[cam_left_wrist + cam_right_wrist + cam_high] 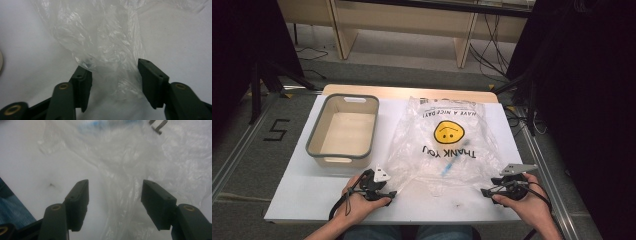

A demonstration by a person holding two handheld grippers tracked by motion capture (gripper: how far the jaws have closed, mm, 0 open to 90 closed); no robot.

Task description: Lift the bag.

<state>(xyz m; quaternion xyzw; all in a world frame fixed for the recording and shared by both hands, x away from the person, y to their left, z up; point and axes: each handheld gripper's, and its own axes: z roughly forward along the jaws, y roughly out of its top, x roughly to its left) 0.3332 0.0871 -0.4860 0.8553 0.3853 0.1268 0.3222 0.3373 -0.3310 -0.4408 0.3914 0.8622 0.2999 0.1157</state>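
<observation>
So far little is done: the plastic bag (447, 145) lies flat on the counter (302, 192), right of the basin (343, 127). Left gripper (114, 75) and right gripper (115, 195) straddle its near handles, jaws parted, neither yet pinching; grasping and lifting remain.

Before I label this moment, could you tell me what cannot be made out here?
- Blue thing inside the plastic bag: blurred behind film, high view.
- Right gripper: bag handle between open jaws; contact unclear.
- Basin: near wall hides part of its floor.
</observation>
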